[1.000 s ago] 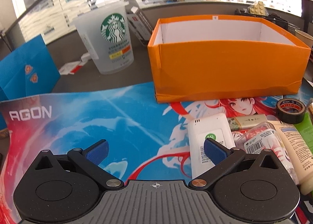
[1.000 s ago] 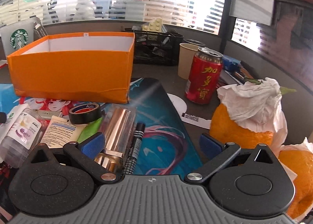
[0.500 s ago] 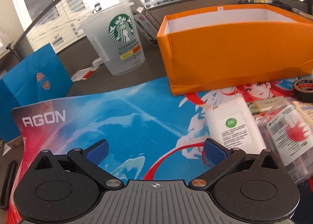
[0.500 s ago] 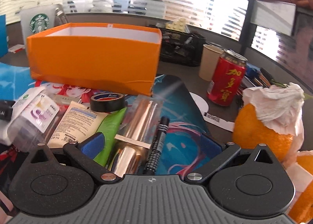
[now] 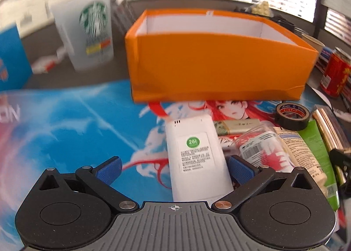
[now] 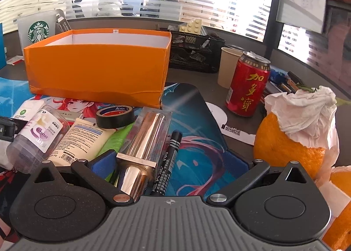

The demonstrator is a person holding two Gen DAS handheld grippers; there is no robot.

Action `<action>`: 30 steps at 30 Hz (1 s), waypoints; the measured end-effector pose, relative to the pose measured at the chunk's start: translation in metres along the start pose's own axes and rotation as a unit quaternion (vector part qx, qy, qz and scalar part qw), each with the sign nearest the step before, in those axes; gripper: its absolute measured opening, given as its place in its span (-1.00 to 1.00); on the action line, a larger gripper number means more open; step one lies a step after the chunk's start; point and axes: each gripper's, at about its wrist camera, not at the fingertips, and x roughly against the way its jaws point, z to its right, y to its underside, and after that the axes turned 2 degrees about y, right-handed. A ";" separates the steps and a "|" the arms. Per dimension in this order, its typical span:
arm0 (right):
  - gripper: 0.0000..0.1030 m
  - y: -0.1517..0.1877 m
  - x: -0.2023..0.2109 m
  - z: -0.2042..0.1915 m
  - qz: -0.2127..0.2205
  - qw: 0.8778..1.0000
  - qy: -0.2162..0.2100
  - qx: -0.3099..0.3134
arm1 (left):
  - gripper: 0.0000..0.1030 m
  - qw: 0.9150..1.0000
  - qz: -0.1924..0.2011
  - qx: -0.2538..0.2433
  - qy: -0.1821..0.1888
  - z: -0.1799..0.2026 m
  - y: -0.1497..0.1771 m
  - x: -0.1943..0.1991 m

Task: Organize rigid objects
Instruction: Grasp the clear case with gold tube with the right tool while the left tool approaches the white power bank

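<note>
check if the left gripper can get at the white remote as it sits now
Probably yes. The left gripper is open, and the white remote lies between its fingers with nothing on top, though the clear bottle crowds the right finger.

Left gripper (image 5: 174,168) and right gripper (image 6: 170,164) spread wide

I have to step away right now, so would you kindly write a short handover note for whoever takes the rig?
Left gripper: open, holding nothing, its fingers either side of the white device lying on the mat.
Right gripper: open, holding nothing, with the shiny metallic tube and black marker between its fingers.
Orange box: at the back of the mat; no items visible inside.
Black tape roll, cream tube and clear bottle lie in front of it.
Done: nothing boxed that shows. Left: probably everything.
</note>
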 end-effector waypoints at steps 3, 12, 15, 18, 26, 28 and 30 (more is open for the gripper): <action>1.00 0.001 0.002 -0.004 0.008 1.000 0.009 0.015 | 1.00 0.999 -0.006 0.002 -0.032 -0.006 0.003 -0.006; 1.00 0.004 0.009 -0.023 0.044 0.995 0.016 0.084 | 1.00 0.999 0.008 -0.012 -0.045 -0.018 0.011 -0.002; 1.00 0.001 0.004 -0.019 0.030 0.998 -0.004 0.062 | 1.00 0.998 0.018 -0.005 -0.055 -0.028 0.013 0.001; 0.96 -0.003 0.000 -0.012 0.024 0.999 -0.028 0.024 | 1.00 0.998 0.022 0.008 -0.059 -0.038 0.014 0.001; 0.08 -0.005 -0.009 -0.006 0.014 0.995 -0.080 -0.052 | 1.00 0.999 0.027 0.021 -0.040 -0.048 0.017 0.001; 0.04 -0.005 -0.013 -0.003 0.003 0.995 -0.082 -0.063 | 1.00 0.999 0.026 0.021 -0.037 -0.049 0.017 0.000; 0.01 -0.005 -0.013 -0.002 0.002 0.994 -0.087 -0.071 | 1.00 0.999 0.026 0.019 -0.036 -0.050 0.017 0.000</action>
